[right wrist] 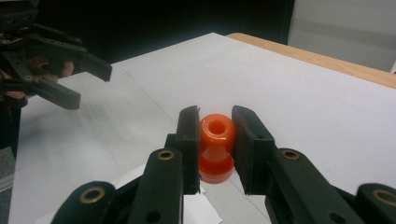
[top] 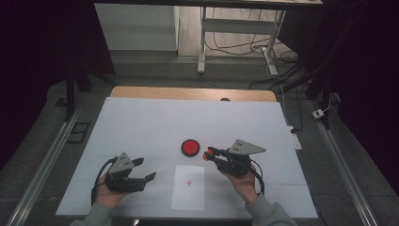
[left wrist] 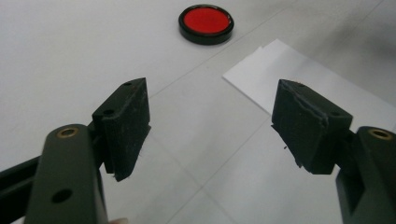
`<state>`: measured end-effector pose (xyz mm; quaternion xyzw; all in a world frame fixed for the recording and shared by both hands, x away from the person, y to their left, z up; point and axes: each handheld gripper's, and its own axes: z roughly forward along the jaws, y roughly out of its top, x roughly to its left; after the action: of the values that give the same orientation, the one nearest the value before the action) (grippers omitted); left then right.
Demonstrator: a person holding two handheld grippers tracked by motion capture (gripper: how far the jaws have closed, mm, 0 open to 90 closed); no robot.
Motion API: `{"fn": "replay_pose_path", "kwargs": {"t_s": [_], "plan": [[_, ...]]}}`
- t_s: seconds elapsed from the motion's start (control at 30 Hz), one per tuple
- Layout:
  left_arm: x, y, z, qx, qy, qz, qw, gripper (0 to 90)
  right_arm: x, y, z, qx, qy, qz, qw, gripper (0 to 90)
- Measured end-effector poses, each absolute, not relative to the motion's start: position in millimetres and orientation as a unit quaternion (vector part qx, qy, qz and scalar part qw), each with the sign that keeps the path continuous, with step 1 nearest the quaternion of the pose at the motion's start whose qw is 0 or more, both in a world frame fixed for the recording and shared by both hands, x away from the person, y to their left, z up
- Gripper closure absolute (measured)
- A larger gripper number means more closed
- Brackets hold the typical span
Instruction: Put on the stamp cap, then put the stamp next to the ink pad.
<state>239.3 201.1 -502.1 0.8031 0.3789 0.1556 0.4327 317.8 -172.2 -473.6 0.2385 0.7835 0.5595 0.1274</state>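
right gripper [top: 210,154] clenched on the orange piece [right wrist: 216,145], just right of the red disc [top: 190,147]; left gripper [top: 147,170] released, farther off.

White table cover [top: 141,122], red disc in black rim [top: 190,147], paper sheet [top: 188,188].

Dim, soft focus, dark surroundings
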Motion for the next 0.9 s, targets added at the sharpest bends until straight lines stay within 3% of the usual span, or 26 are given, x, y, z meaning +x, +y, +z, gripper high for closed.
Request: {"fn": "replay_pose_path", "kwargs": {"t_s": [0.33, 0.9], "plan": [[231.6, 221.5, -508.1, 0.800, 0.389, 0.156, 0.429, 29.7, 320.2, -174.2, -474.8, 0.241, 0.784, 0.557, 0.131, 72.6], [233.2, 220.8, -509.9, 0.802, 0.389, 0.154, 0.426, 29.8, 327.6, -176.2, -478.1, 0.250, 0.785, 0.550, 0.134, 72.6]]}}
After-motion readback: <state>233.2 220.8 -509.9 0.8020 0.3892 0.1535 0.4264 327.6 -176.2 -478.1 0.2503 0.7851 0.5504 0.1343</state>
